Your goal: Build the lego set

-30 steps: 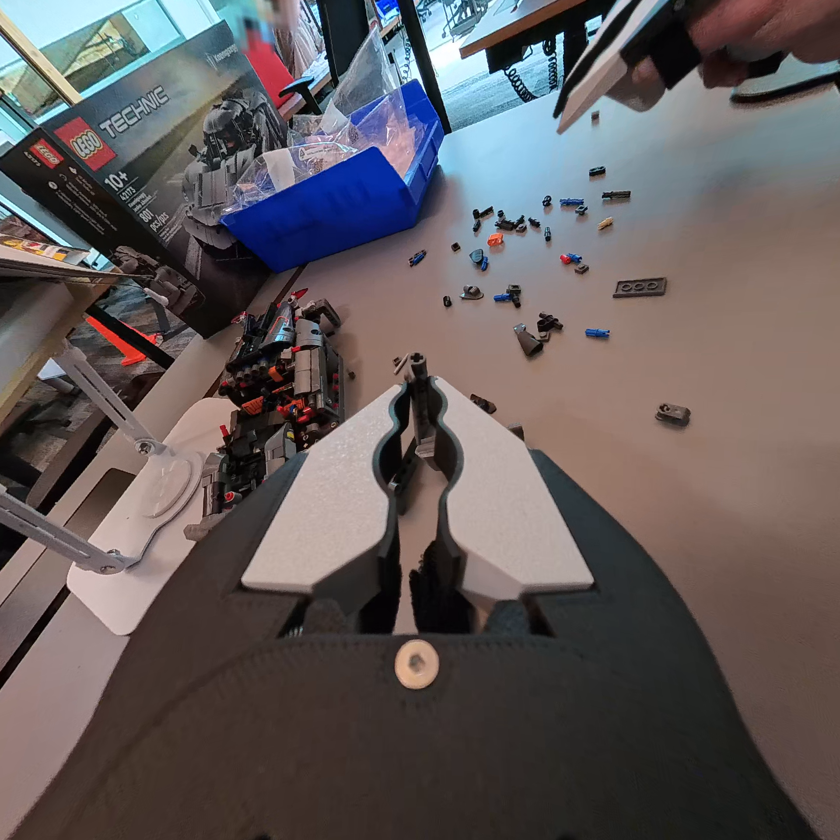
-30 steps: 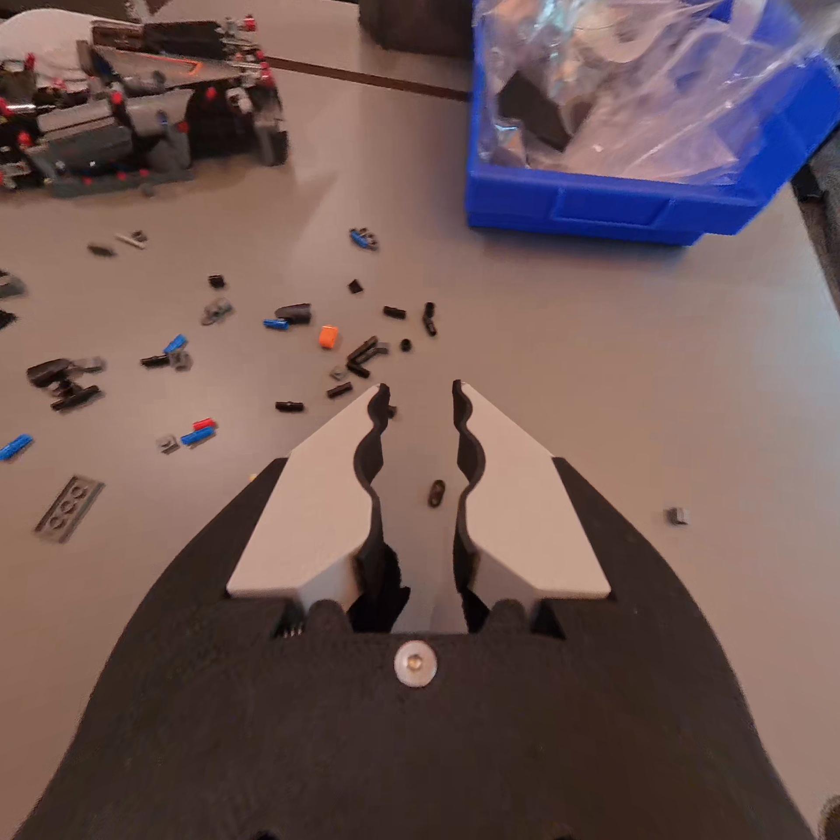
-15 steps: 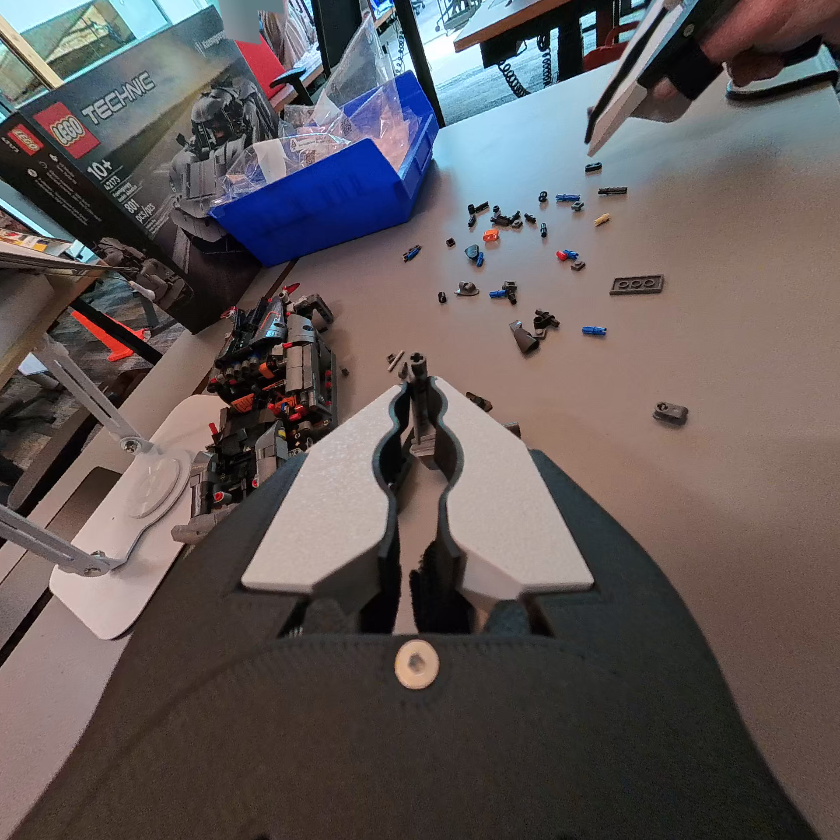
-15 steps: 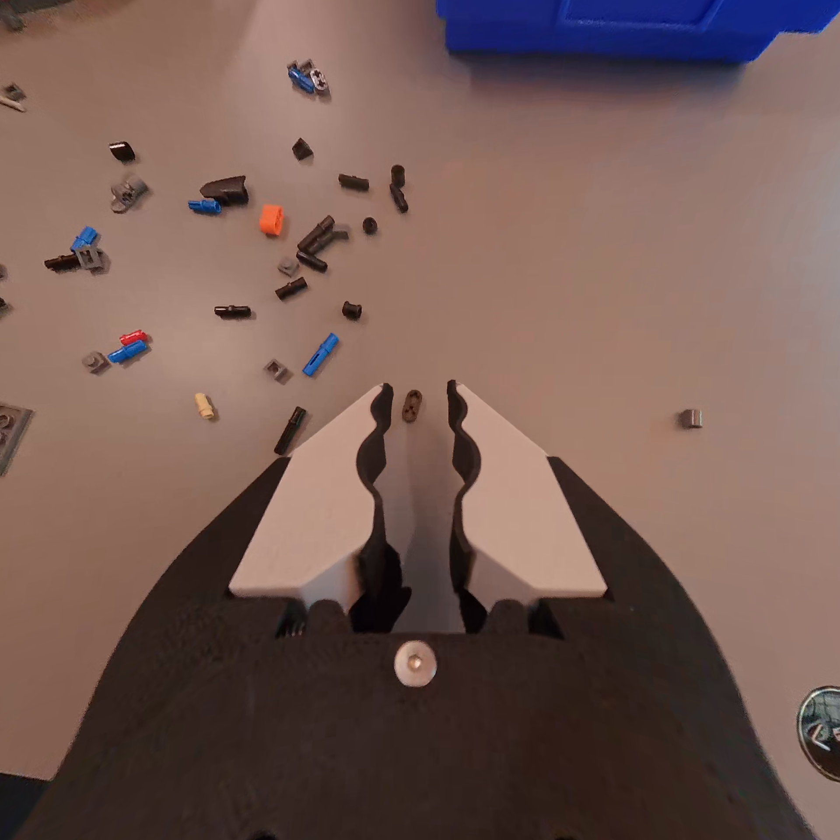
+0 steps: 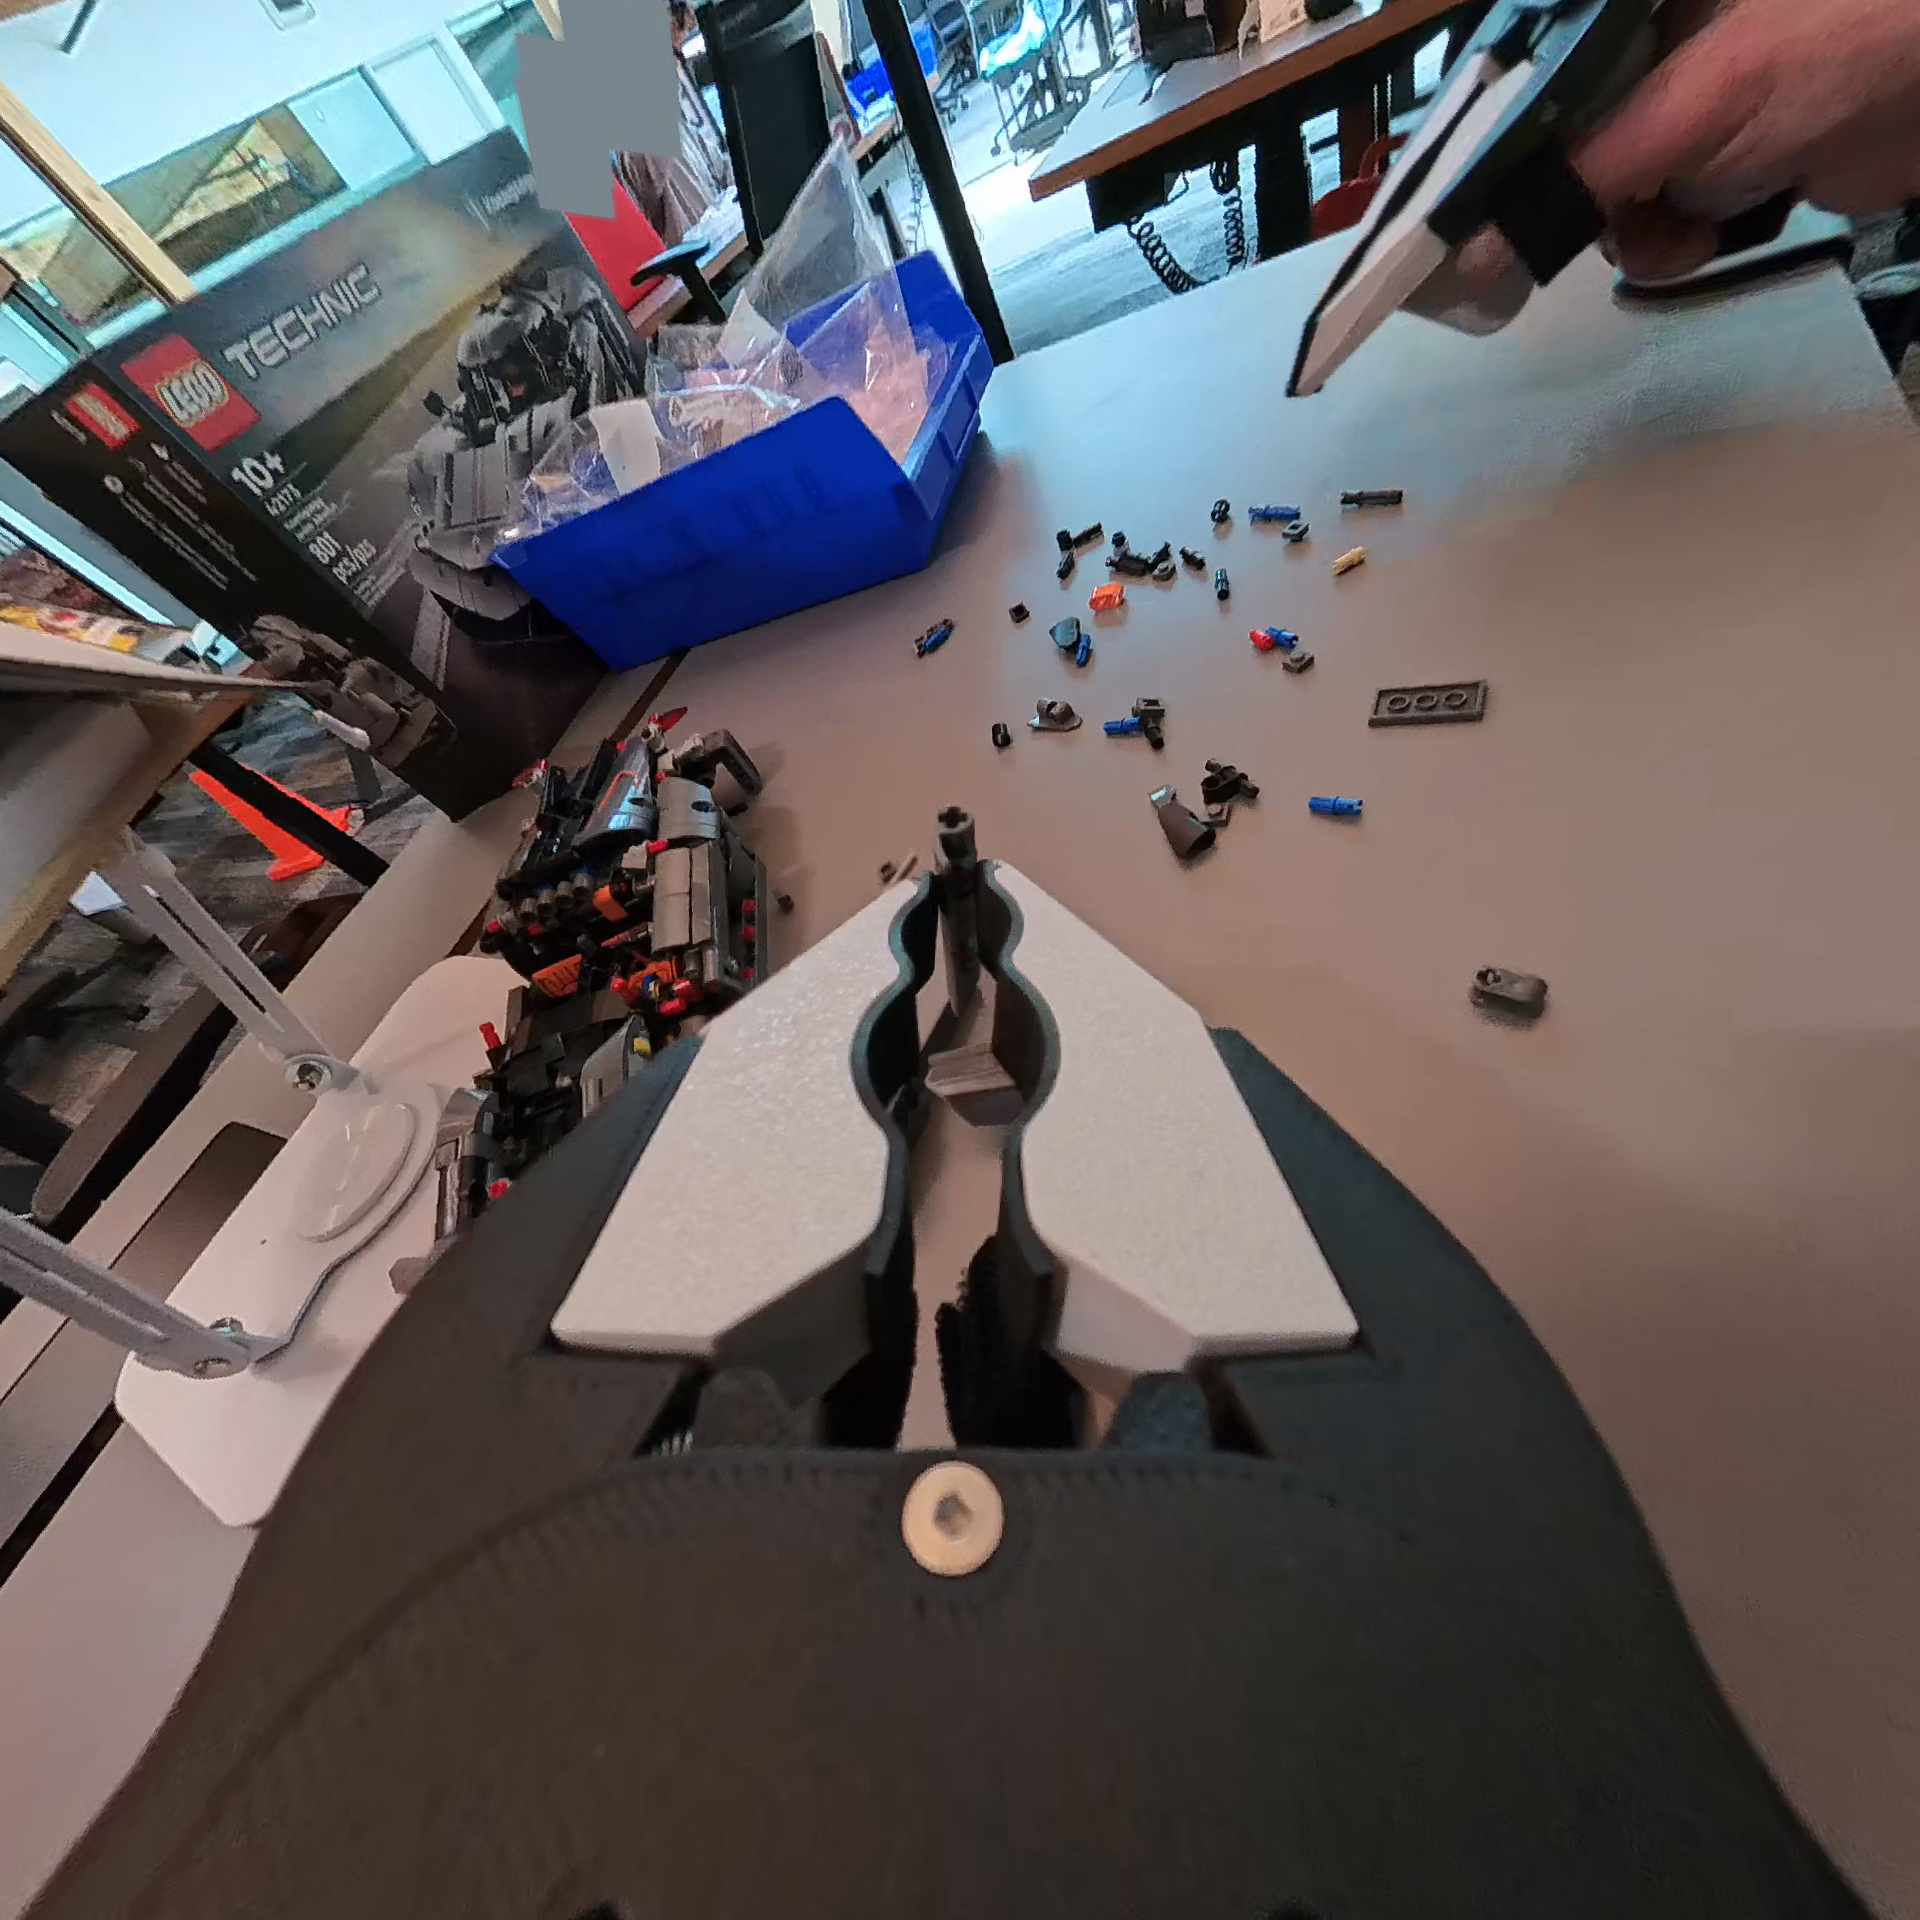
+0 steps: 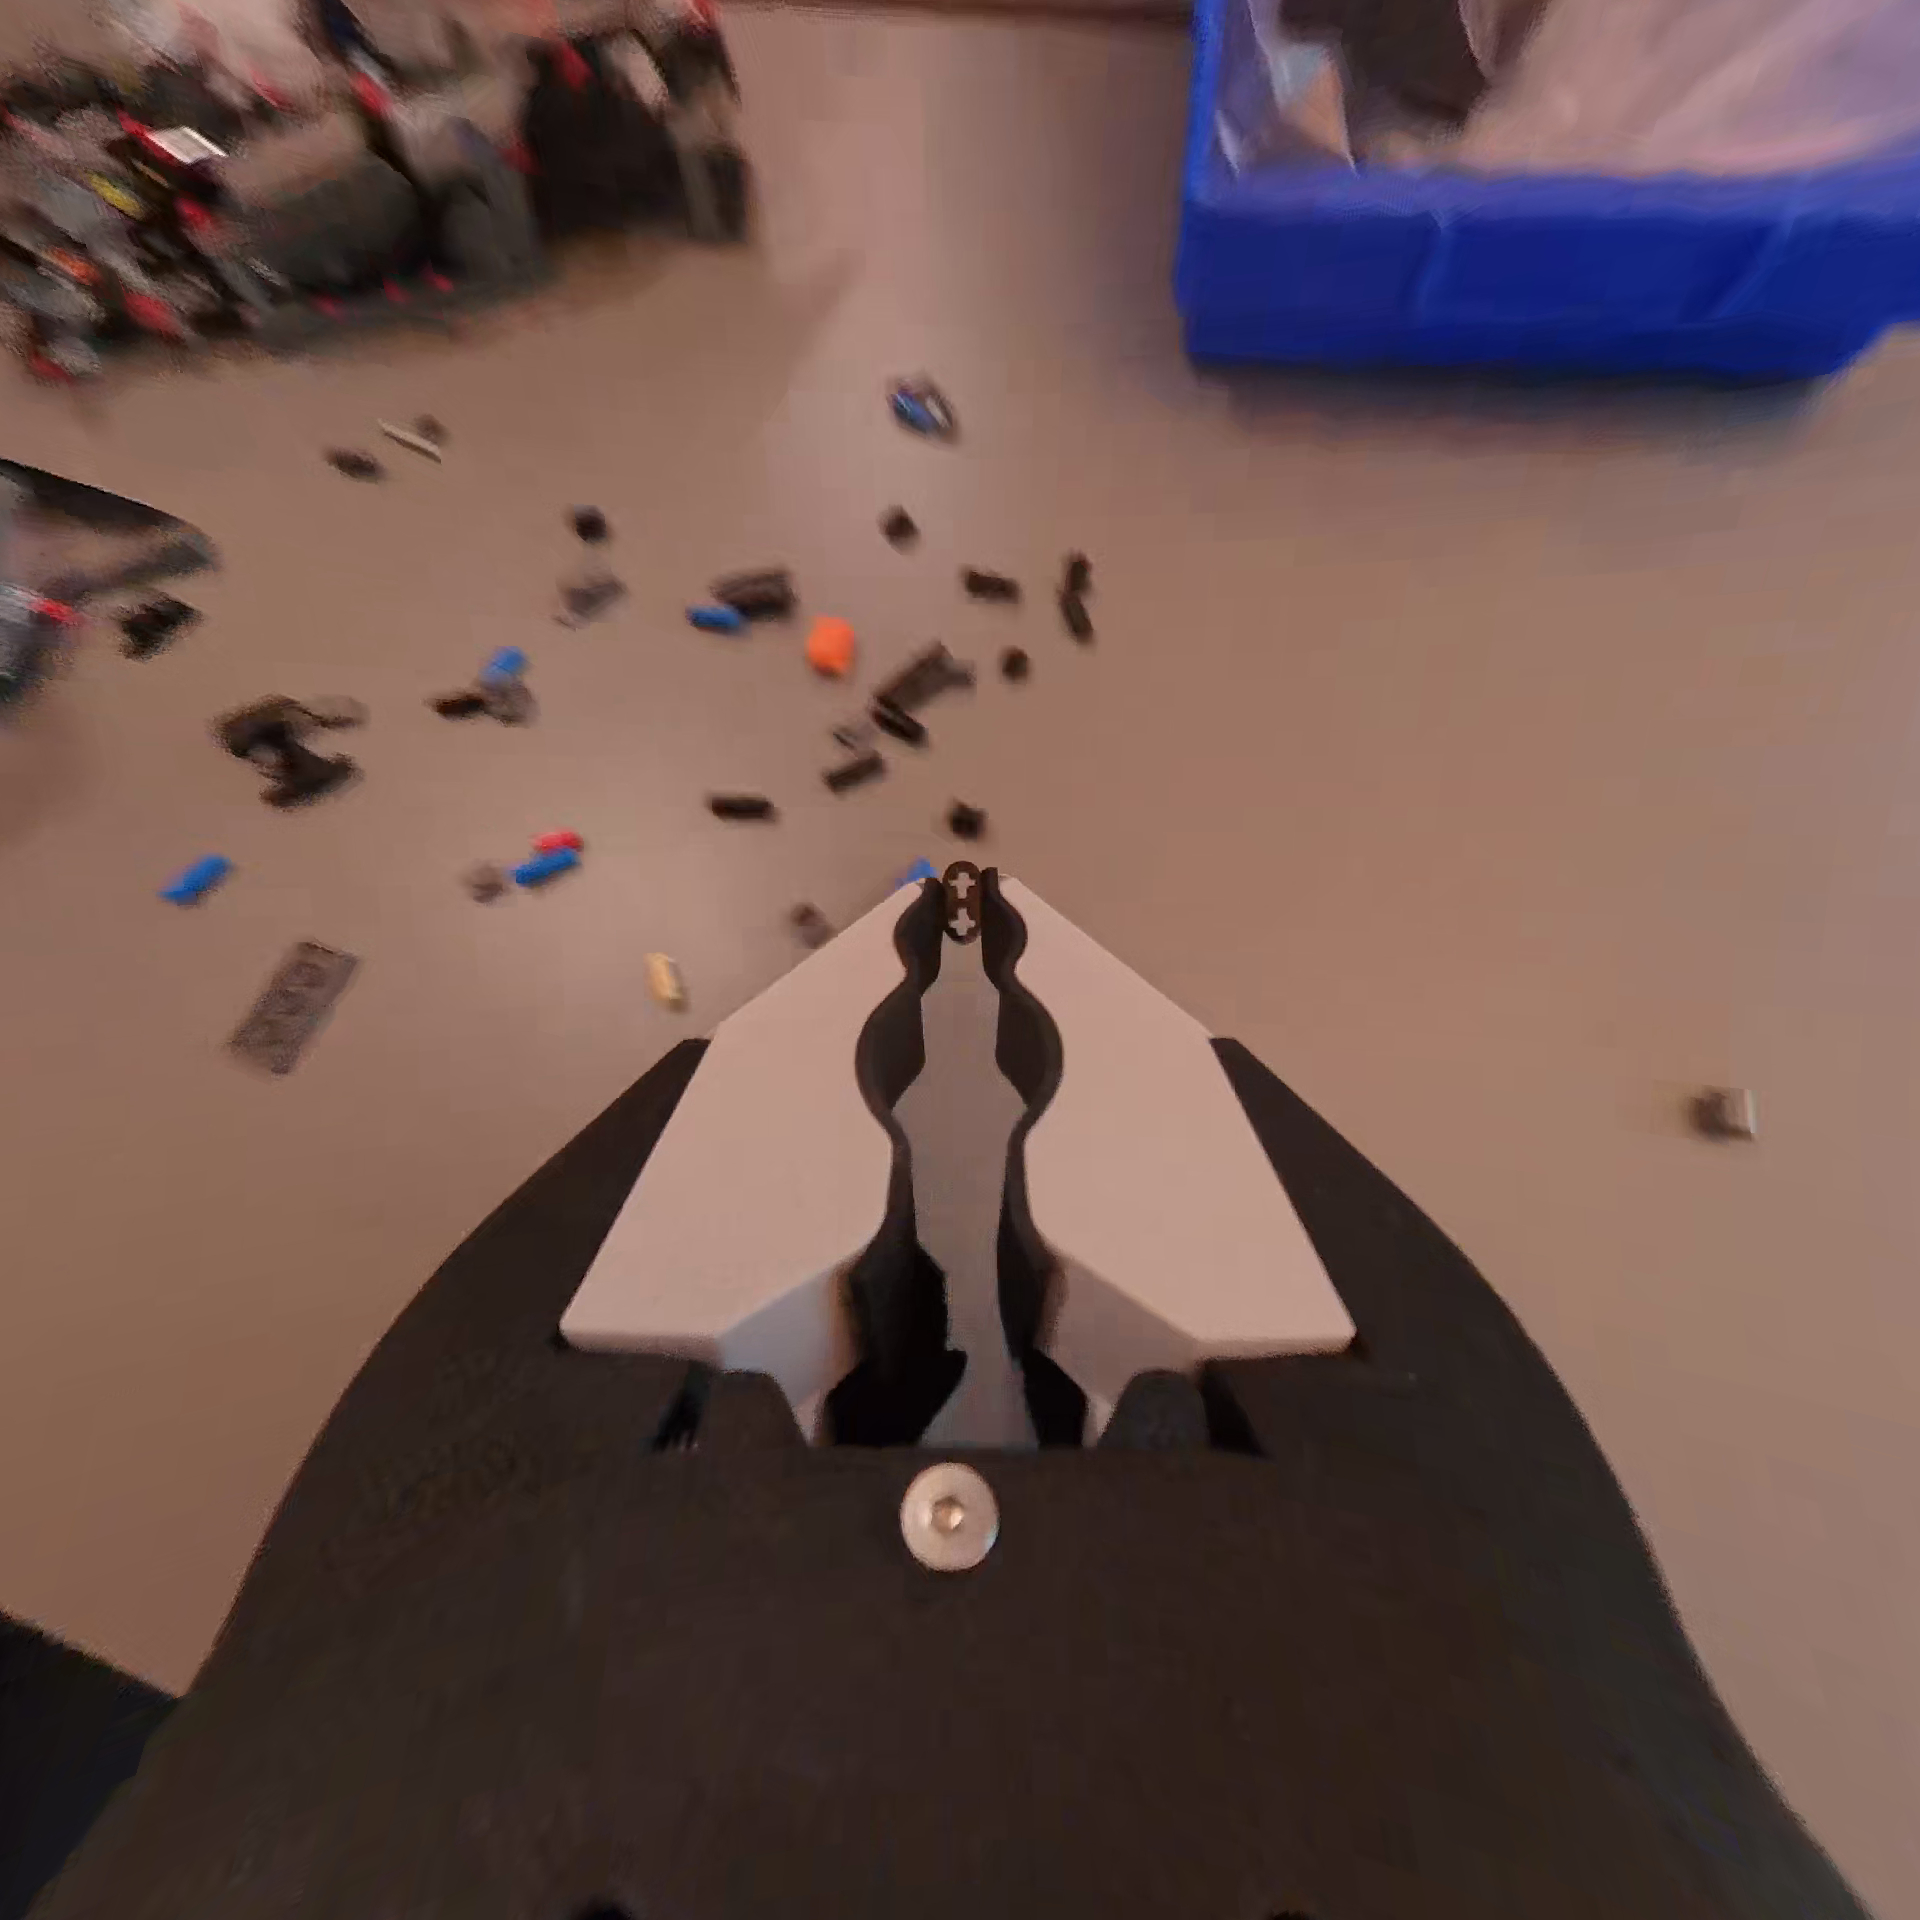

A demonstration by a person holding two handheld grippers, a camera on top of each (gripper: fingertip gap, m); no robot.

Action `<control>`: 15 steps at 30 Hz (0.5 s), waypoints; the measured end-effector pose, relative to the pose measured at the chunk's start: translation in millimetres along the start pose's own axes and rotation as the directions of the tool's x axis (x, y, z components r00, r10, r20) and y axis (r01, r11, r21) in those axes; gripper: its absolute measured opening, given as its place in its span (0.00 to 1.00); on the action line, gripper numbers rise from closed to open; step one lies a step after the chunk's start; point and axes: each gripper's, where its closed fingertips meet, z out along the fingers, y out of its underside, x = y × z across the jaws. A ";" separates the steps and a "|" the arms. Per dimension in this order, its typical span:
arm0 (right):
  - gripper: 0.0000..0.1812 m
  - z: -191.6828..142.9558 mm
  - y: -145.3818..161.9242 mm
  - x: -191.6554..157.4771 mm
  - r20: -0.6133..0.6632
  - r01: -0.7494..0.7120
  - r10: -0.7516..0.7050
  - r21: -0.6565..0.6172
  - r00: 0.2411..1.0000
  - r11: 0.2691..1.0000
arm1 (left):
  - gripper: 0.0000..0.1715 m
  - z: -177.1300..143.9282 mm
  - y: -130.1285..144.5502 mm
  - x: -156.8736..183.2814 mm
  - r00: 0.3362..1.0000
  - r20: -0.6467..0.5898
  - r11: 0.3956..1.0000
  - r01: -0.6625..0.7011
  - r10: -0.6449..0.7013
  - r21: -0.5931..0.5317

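**Both grippers clamped on small parts above a grey table strewn with pieces**

An open office with more desks lies behind a grey table. In the left wrist view, one blue bin holding clear plastic bags stands at the far side, with one dark set box leaning just behind it. One partly built dark model with red and orange details lies left of the gripper, partly on a white stand base. Loose pieces are scattered across the middle of the table: one flat dark plate with three studs, one orange piece, one tan pin, at least four small blue pins and a dozen or so black and grey bits; one grey connector sits apart to the right. The left gripper has its jaws closed around a dark grey axle part that juts past the tips. A hand at top right holds the other gripper above the table.

The right wrist view is blurred by motion. The right gripper pinches one small black two-hole connector at its very tips, lifted clear of the table. Beyond it lie the same scatter, one orange piece, one studded plate, the model at top left, the bin at top right, and one lone grey piece to the right.
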 end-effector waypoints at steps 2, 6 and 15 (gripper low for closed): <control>0.02 -4.2 -27.8 -30.3 0.121 -0.005 -0.008 0.101 0.993 0.995 | 0.03 0.0 -6.2 0.6 0.999 0.022 1.000 -0.024 0.023 0.017; 0.02 -1.3 -77.3 -145.0 0.557 -0.094 -0.068 0.257 0.828 0.962 | 0.02 -2.5 -22.6 6.2 0.994 0.064 0.994 -0.094 0.090 0.058; 0.02 8.9 -111.2 -276.9 0.937 -0.316 0.002 0.116 0.350 0.942 | 0.03 -12.7 -38.8 8.4 0.965 0.152 0.973 -0.223 0.211 0.062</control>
